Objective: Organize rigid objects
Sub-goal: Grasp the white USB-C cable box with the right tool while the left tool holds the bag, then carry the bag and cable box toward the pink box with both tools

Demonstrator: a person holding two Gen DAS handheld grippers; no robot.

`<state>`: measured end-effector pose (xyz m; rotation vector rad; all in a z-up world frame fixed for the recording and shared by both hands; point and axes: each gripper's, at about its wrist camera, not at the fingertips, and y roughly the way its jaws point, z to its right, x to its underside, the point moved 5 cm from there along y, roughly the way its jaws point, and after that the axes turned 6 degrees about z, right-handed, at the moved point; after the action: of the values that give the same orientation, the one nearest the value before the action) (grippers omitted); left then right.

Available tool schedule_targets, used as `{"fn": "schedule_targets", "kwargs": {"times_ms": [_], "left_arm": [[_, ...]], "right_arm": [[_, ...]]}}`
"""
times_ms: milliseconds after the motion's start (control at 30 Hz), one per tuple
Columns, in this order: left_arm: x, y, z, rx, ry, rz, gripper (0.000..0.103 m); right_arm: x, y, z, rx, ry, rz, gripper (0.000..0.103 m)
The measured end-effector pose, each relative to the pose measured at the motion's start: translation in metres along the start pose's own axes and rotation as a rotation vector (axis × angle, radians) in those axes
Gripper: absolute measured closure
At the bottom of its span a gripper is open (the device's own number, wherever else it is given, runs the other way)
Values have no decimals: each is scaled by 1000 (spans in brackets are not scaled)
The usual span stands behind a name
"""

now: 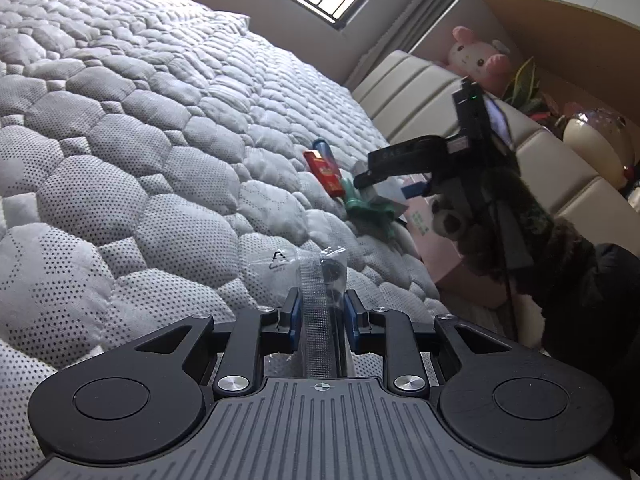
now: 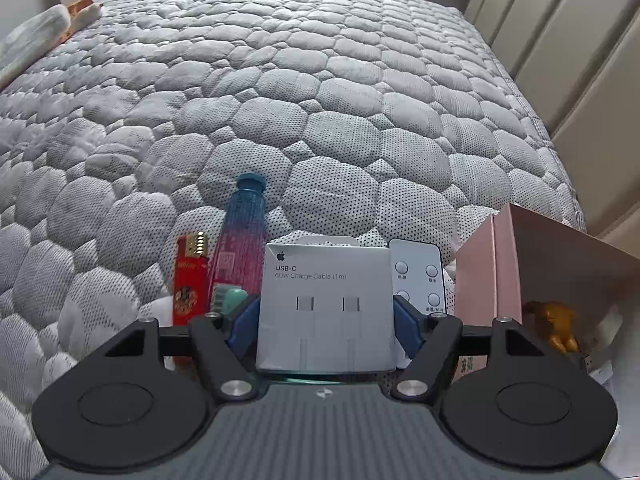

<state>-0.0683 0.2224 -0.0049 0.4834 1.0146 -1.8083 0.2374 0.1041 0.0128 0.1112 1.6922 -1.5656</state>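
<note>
My left gripper [image 1: 320, 304] was clamped narrow on a clear plastic bag [image 1: 316, 276] with something dark inside, held over the near right part of the quilted bed [image 1: 132, 128]. My right gripper [image 2: 326, 320] had its blue pads against both side edges of a white USB-C cable box [image 2: 325, 308], so it gripped the box. Just left of it lay a mint green item [image 2: 230, 298], a red lighter [image 2: 189, 280] and a blue-pink bottle [image 2: 240, 236], all close together. A white remote [image 2: 418, 276] sat just right of the box. The pink open box [image 2: 492, 264] stood at the bed's right edge, a yellow toy [image 2: 556, 324] inside. Far and left, the quilt lay open up to the padded headboard [image 2: 560, 52].
</note>
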Motion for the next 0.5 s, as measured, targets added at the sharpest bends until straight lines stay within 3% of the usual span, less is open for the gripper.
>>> {"fn": "schedule_targets", "kwargs": {"times_ms": [267, 500], "left_arm": [[9, 2, 35, -1, 53, -43, 79], [30, 14, 74, 49, 101, -119, 79]], "right_arm": [[35, -107, 5, -119, -31, 134, 34], [111, -182, 31, -128, -30, 208, 34]]}}
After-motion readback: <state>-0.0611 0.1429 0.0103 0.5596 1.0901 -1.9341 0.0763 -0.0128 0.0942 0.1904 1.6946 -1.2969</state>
